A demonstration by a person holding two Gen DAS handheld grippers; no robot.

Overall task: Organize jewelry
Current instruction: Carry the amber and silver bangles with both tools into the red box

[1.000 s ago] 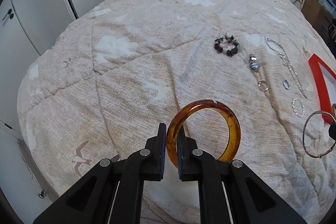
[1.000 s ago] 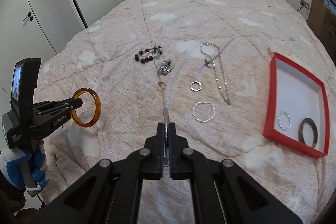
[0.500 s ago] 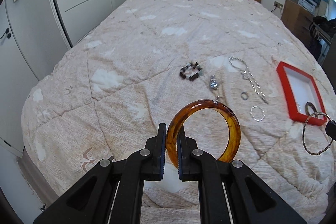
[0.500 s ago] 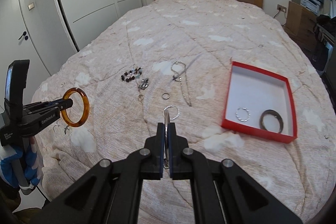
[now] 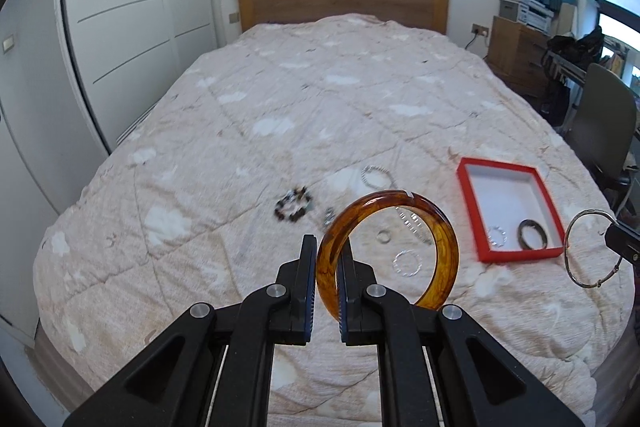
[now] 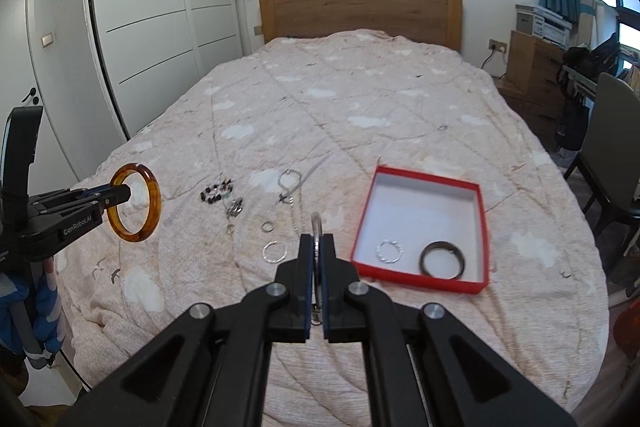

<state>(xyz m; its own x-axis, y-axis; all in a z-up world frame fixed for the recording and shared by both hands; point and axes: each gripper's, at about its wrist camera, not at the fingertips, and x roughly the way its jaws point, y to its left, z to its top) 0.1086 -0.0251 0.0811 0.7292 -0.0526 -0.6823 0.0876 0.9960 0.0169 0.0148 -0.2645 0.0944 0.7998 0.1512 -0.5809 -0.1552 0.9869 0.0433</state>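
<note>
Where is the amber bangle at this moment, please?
The amber bangle is clamped in the left gripper, held in the air above the near part of the bed, left of the red box in the right wrist view.

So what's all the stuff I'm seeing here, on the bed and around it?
red box: one, red rim, white inside, on the bed's right side
twisted ring: one, silver, inside the box
dark bangle: one, dark brown, inside the box
beaded bracelet: one, dark beads, on the quilt
chain necklace: one, silver, on the quilt
small ring: one, silver, on the quilt
twisted hoop: one, silver, on the quilt
quilt: one, beige with white patches, covering the bed
headboard: one, wooden, far end
amber bangle: one, held by the left gripper
thin silver bangle: one, held by the right gripper
</note>
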